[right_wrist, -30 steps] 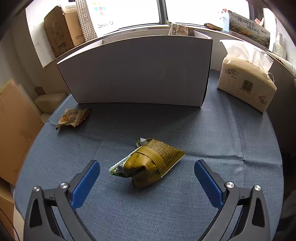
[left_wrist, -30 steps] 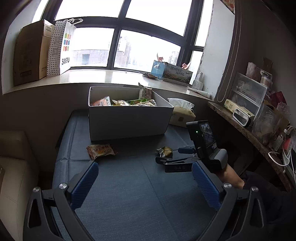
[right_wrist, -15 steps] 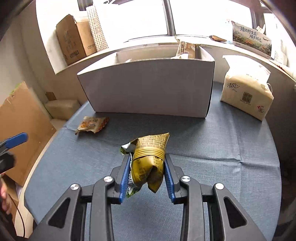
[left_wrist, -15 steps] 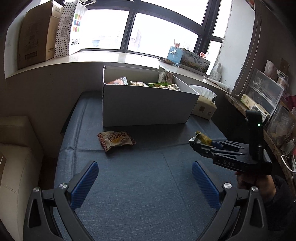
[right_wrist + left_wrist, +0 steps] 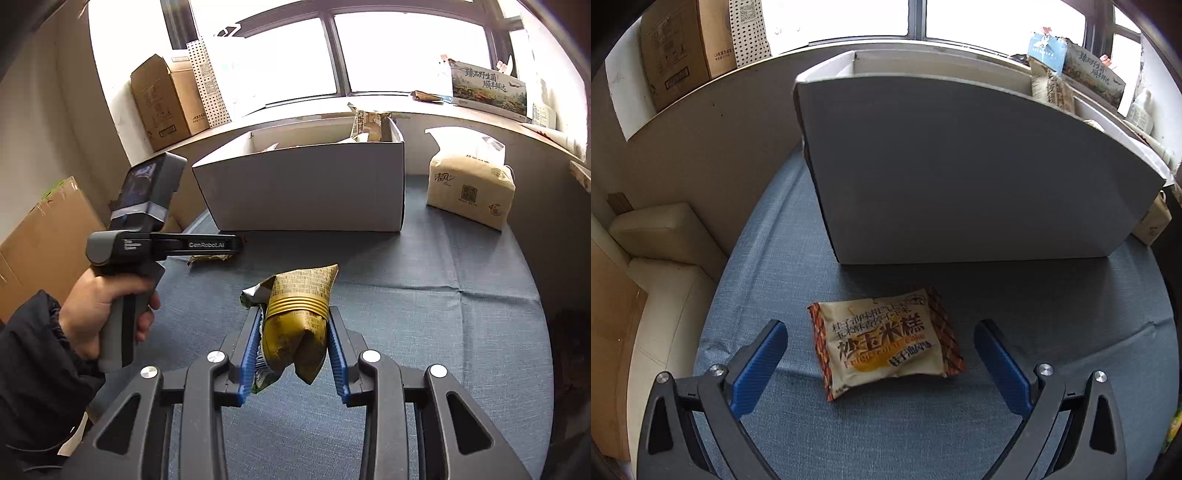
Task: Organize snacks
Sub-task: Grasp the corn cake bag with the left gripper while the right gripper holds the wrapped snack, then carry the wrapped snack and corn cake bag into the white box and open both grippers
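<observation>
A beige and orange snack packet lies flat on the blue cloth in front of the white box. My left gripper is open, its blue fingers on either side of the packet and not touching it. My right gripper is shut on a gold-green snack pouch and holds it above the cloth. The white box stands behind it with several snacks inside. The left gripper shows at the left of the right wrist view, over the beige packet.
A tissue pack stands right of the box. Cardboard boxes and a printed carton sit on the window sill. A cream cushion lies left of the cloth. The wall runs close behind the box.
My left gripper moved down and forward to straddle the beige packet. My right gripper closed on the gold-green pouch and lifted it off the cloth.
</observation>
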Available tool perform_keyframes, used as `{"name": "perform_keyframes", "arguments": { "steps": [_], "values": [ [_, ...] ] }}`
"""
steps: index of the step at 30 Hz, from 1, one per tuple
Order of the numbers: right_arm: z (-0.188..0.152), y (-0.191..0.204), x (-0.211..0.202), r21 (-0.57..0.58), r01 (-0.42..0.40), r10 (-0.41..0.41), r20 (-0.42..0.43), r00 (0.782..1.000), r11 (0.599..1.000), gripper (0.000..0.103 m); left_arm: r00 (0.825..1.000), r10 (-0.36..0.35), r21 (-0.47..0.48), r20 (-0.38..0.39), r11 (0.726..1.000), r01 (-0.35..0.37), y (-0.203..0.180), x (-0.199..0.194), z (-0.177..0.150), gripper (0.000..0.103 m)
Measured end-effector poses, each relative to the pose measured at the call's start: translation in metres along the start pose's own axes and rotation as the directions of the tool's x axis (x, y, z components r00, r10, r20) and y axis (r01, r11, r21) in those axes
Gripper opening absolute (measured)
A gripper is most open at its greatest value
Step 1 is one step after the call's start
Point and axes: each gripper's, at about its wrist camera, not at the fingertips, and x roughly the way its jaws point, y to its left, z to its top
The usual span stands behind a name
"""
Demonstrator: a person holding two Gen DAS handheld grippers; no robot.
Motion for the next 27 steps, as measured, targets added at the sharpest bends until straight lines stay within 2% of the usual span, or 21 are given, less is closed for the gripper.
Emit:
{"name": "perform_keyframes", "arguments": {
  "steps": [2,7,10,14,16,20,25,27],
  "values": [
    [0.000,-0.005,-0.001,0.015,0.000,0.000,0.000,1.000,1.000,0.037,1.000,0.000,0.000,-0.015,1.000,0.000,-0.002,0.009,-0.001,0.103],
    [-0.004,-0.013,0.001,0.040,0.005,-0.005,-0.011,1.000,0.999,0.037,0.999,-0.029,0.019,0.023,0.999,0.029,-0.002,0.009,-0.004,0.100],
    [-0.005,-0.015,0.005,0.046,0.007,-0.006,-0.021,1.000,0.999,0.037,0.996,-0.070,0.072,0.047,0.995,0.066,-0.004,-0.002,-0.009,0.067],
    [-0.005,-0.011,0.003,0.033,0.005,-0.004,-0.016,1.000,0.999,0.037,0.987,-0.151,0.088,0.055,0.985,0.146,0.002,-0.017,-0.023,0.065],
    [-0.006,-0.008,0.001,0.024,0.004,-0.004,-0.009,1.000,1.000,0.037,0.975,-0.201,0.101,0.098,0.976,0.191,0.006,-0.042,-0.034,0.065],
    [-0.009,-0.004,-0.006,0.025,0.002,-0.002,0.000,1.000,1.000,0.037,0.937,-0.294,0.205,0.188,0.945,0.255,0.001,-0.111,-0.063,0.066],
    [-0.003,0.001,-0.013,0.022,0.015,-0.016,0.021,1.000,1.000,0.037,0.875,-0.408,0.200,0.260,0.909,0.365,0.006,-0.178,-0.087,0.066],
    [0.000,0.002,-0.017,0.024,0.010,-0.010,0.032,0.999,1.000,0.037,0.870,-0.409,0.215,0.274,0.908,0.359,0.002,-0.192,-0.089,0.066]
  ]
}}
